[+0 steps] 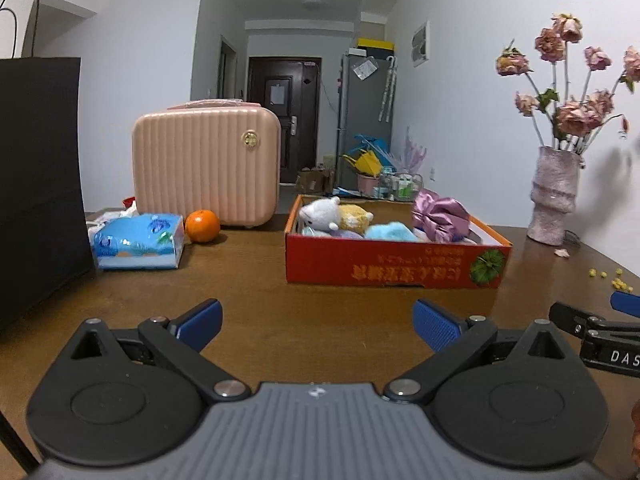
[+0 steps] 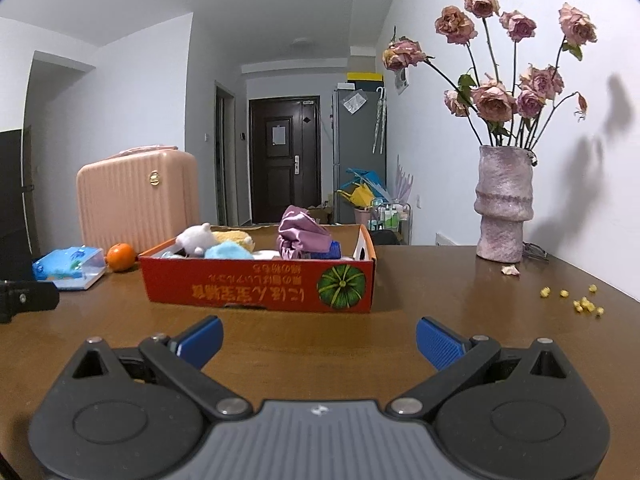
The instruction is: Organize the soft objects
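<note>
Left wrist view: our left tongs (image 1: 316, 322) hang spread and empty over the worktop (image 1: 248, 280), short of the red box (image 1: 394, 266). Right tongs (image 2: 318, 338) likewise spread, nothing pinched. Soft stuff sits inside the box: white plush (image 1: 322, 214), blue plush (image 1: 390, 232), purple cloth (image 1: 440, 216). Looks like we're done or idling; tissue pack (image 1: 138, 242) remains outside.

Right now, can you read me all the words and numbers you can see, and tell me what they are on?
"DAS": white letters on the right gripper body, cut off at the left wrist view's edge.
Red box: yellow print beside a pumpkin picture, upside down, unreadable.
Tissue pack: print too blurred.
Notice on the door: too small.
</note>
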A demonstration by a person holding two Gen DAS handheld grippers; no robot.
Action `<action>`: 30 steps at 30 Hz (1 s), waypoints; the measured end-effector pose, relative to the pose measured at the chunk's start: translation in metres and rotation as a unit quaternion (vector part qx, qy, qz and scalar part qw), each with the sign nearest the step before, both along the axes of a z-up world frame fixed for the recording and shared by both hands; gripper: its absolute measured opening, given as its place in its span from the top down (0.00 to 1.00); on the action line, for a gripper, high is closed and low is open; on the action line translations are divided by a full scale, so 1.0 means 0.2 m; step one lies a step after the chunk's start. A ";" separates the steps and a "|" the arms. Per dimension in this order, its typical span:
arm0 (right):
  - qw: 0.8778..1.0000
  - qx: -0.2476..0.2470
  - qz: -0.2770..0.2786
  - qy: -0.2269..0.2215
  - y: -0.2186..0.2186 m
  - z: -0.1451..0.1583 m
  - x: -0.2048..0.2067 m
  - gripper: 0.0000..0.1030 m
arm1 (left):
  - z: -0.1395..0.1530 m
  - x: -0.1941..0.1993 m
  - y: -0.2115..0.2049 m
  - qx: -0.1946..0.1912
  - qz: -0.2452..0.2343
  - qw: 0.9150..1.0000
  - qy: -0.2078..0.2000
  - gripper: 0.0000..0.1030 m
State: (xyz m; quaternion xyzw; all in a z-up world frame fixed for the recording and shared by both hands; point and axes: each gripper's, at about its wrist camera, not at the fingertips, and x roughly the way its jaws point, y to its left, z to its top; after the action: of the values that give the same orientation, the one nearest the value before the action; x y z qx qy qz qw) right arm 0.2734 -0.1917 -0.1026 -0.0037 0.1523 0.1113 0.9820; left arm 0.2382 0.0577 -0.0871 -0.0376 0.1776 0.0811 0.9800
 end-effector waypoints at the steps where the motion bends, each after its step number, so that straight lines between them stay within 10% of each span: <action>1: 1.000 0.003 0.001 0.003 -0.01 0.00 -0.03 0.00 | 0.00 -0.04 0.00 -0.003 -0.006 1.000 0.001 0.00; 30: 1.000 -0.024 0.013 0.008 -0.10 0.10 -0.55 0.00 | -0.03 -0.50 -0.08 0.010 -0.055 0.998 -0.005 0.00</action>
State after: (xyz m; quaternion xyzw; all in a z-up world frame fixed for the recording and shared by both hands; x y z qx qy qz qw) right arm 0.1630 -0.2109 -0.0823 -0.0281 0.1626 0.1204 0.9789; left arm 0.1388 0.0415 -0.0936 -0.0188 0.1739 0.0291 0.9842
